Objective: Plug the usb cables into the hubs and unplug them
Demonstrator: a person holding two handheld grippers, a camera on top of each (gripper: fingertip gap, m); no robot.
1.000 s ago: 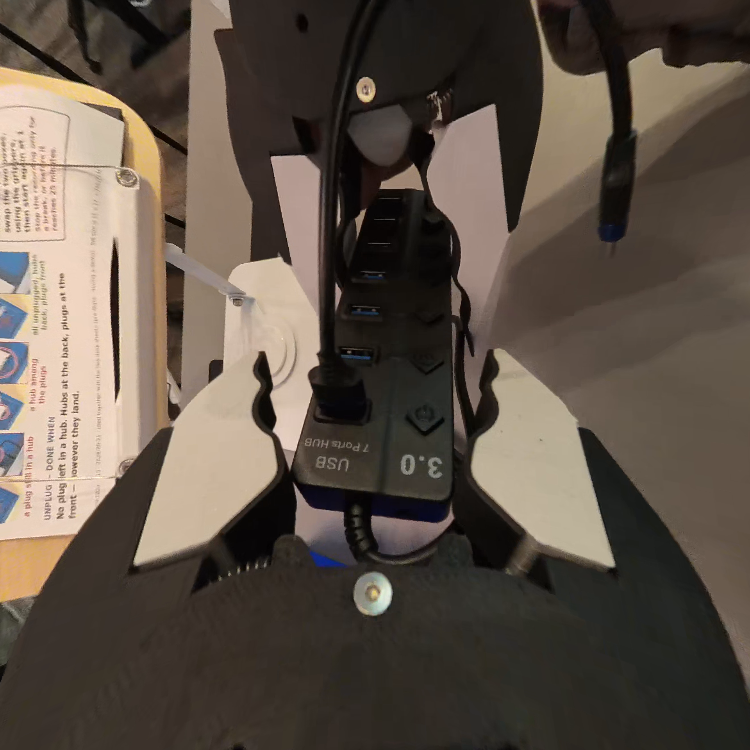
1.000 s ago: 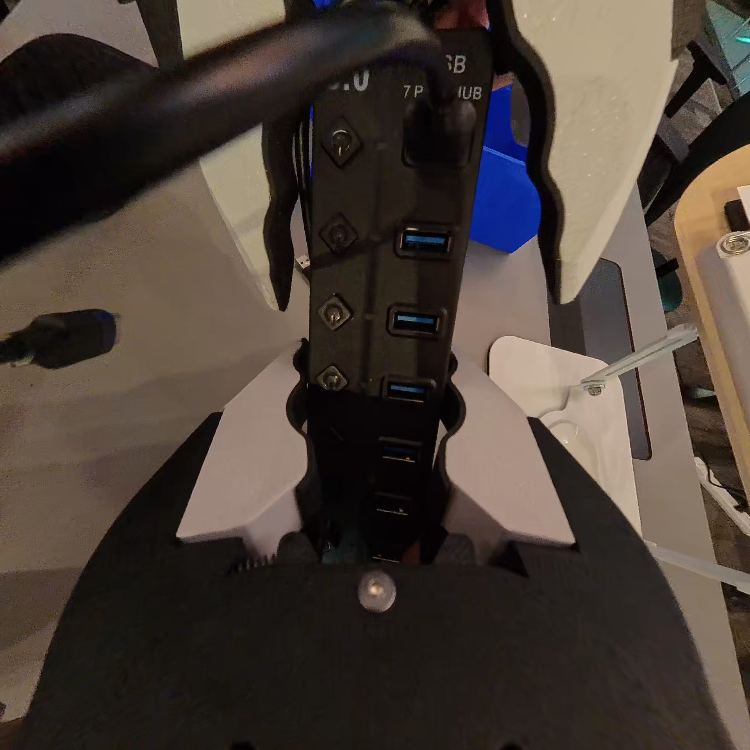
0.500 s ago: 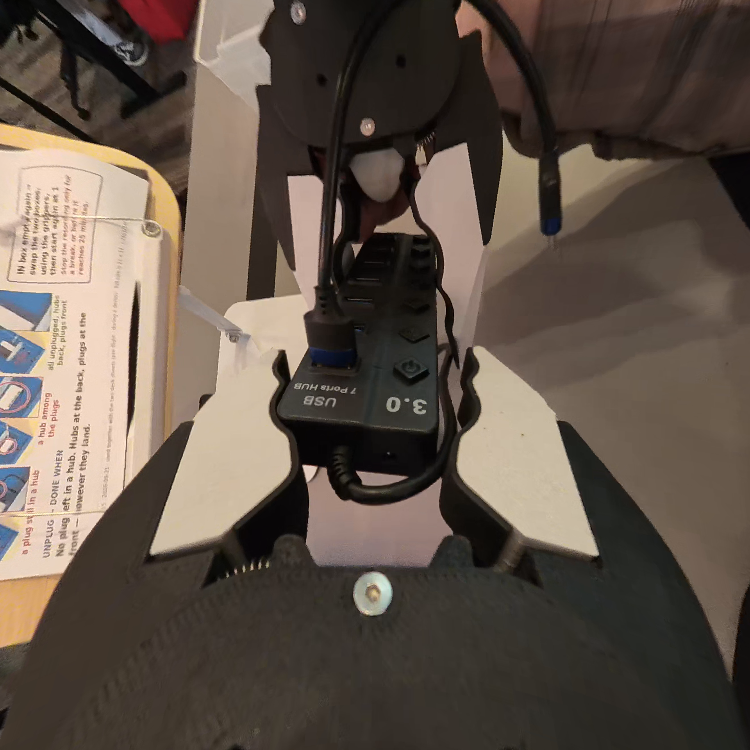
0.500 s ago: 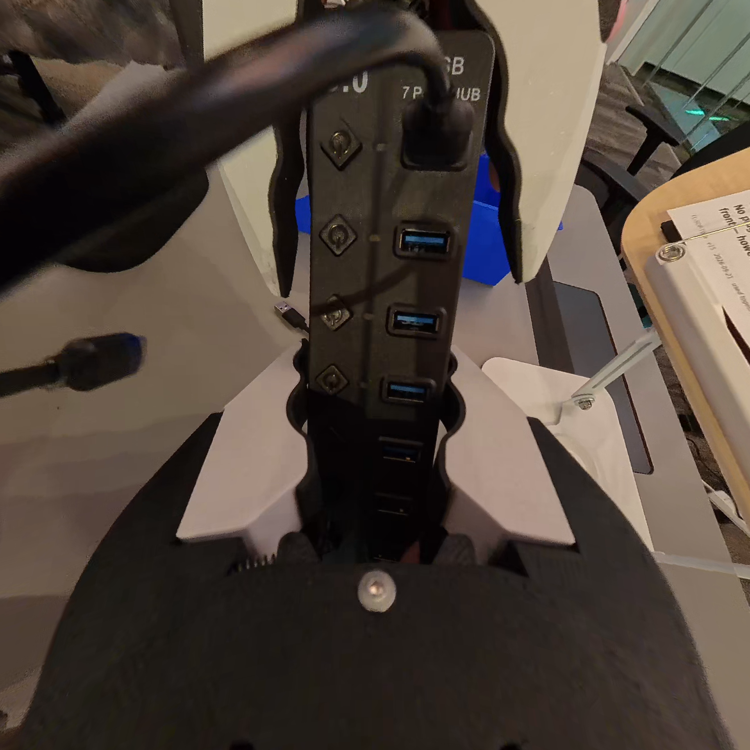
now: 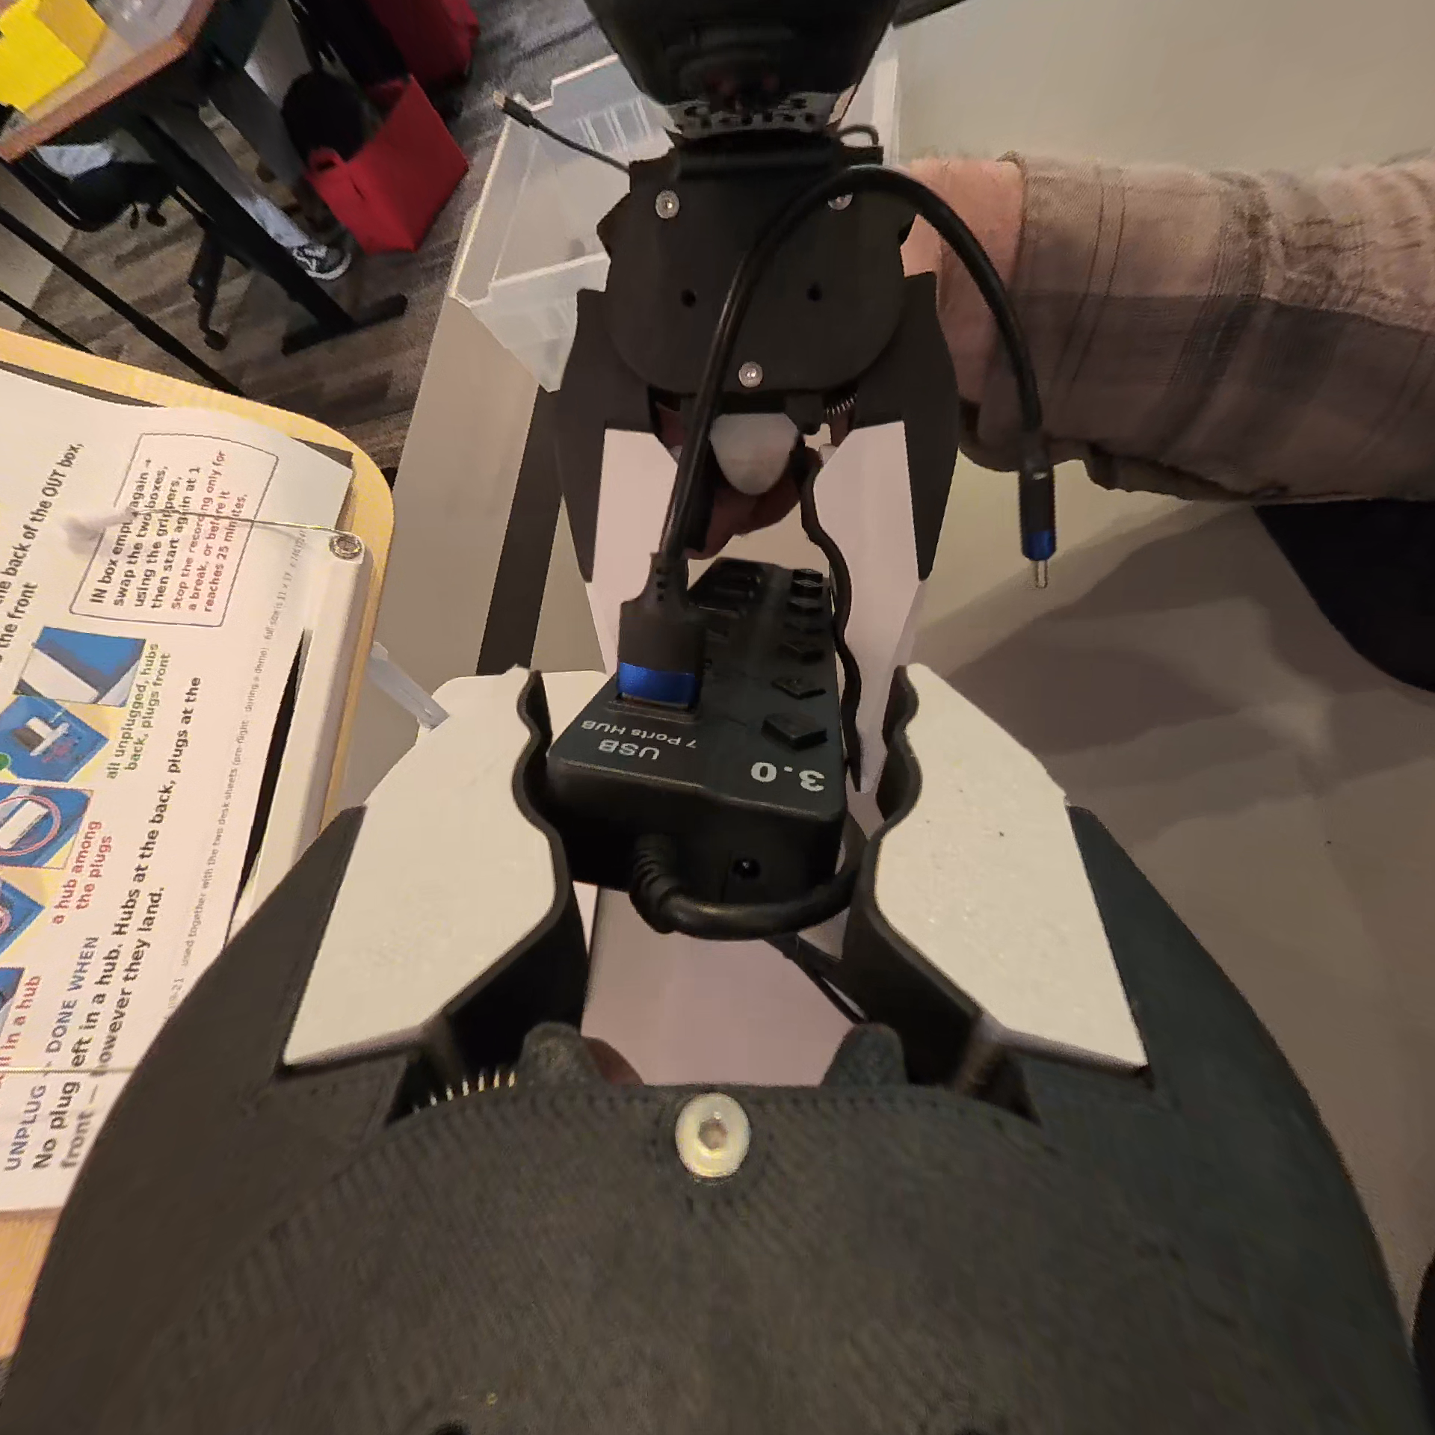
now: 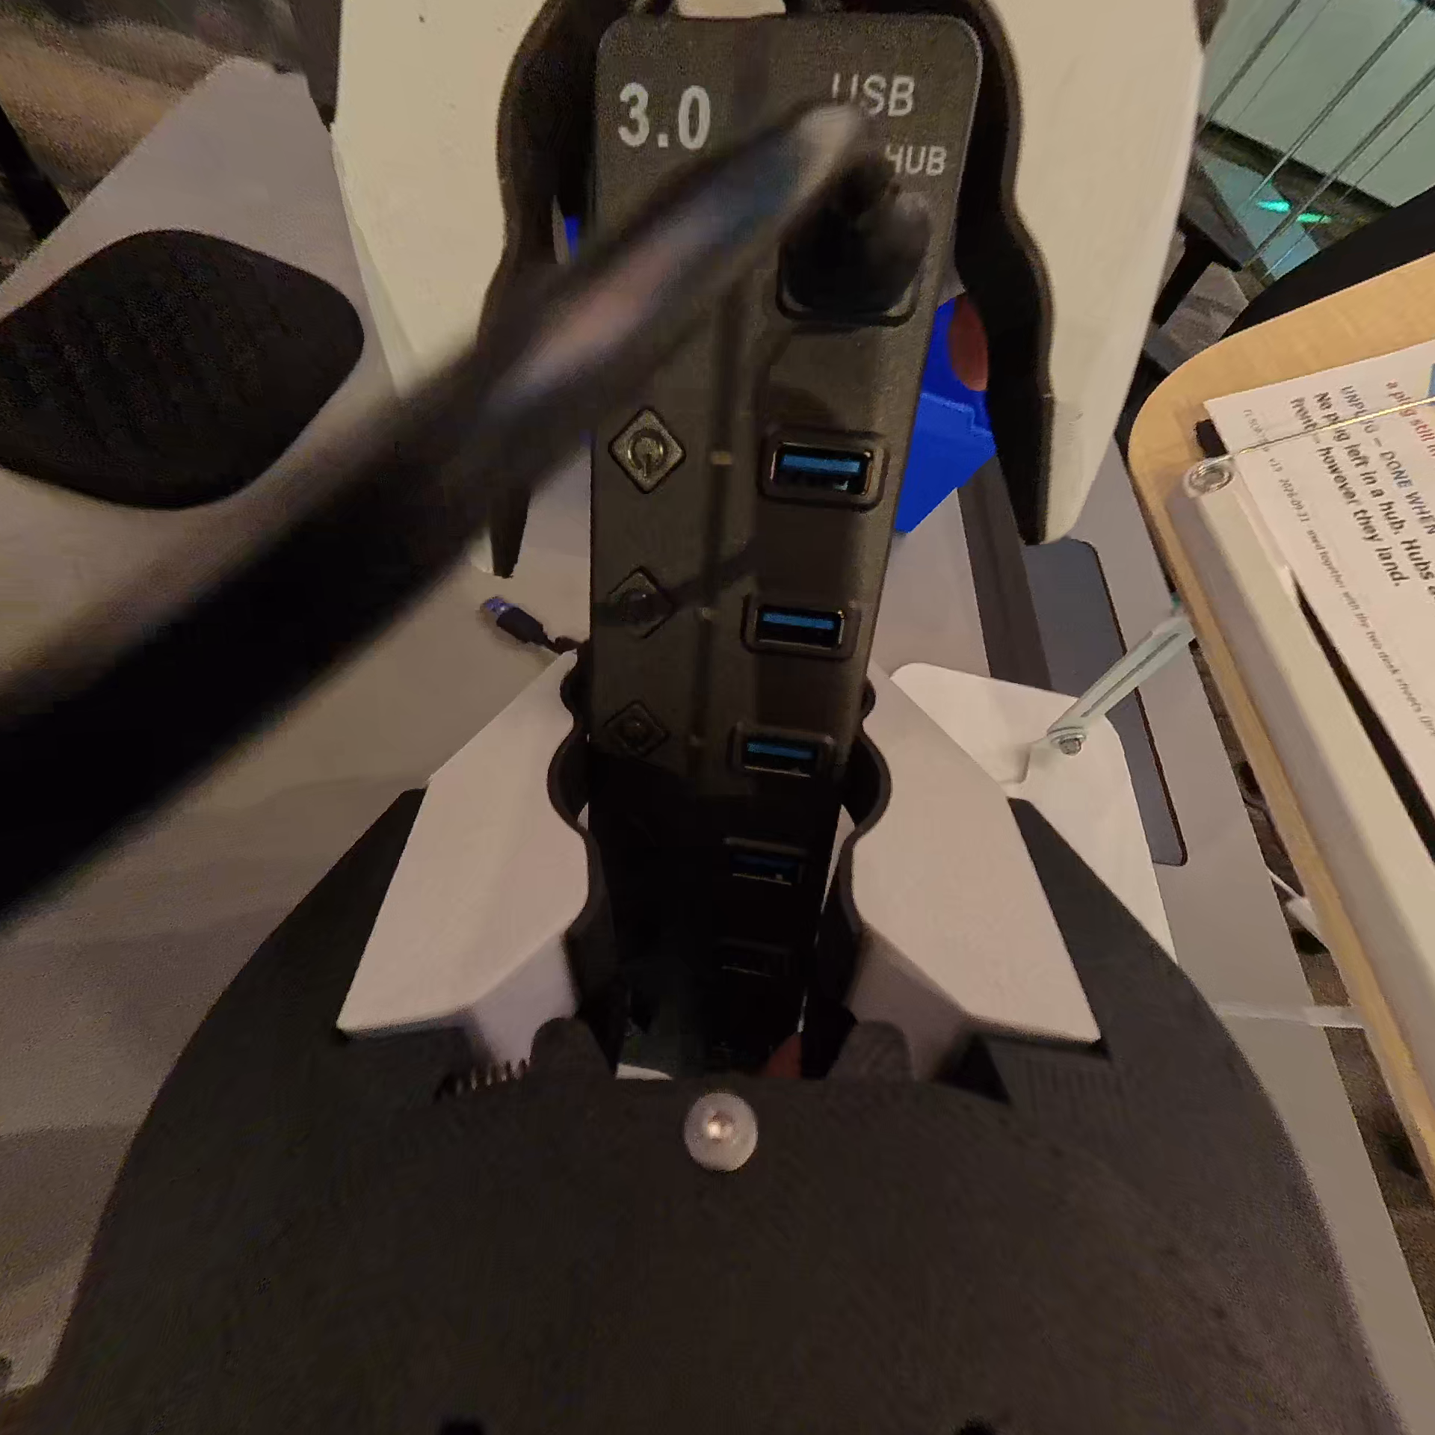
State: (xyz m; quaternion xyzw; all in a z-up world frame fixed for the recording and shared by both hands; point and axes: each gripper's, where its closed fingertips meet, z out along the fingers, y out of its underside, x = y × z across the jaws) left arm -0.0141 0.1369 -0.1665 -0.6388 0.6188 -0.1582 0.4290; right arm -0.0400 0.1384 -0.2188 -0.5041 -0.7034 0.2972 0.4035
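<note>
Backing my left tool (image 5: 710, 745) off, released; right tool (image 6: 718, 765) clamps long black hub (image 6: 765, 435); pull blue-banded plug (image 5: 658, 656) straight.

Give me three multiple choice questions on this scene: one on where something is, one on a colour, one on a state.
1. Where does the plug sit?
A) in the hub's port nearest its printed end
B) in a middle port
C) on the table
2. What colour is the plug's band?
A) red
B) blue
C) green
3. The right gripper's fingers are:
A) shut on the hub
B) open above it
C) shut on a cable

Answers: A, it stands beside the print; B, the band shows blue; A, the fingers clamp the hub's sides.
</note>
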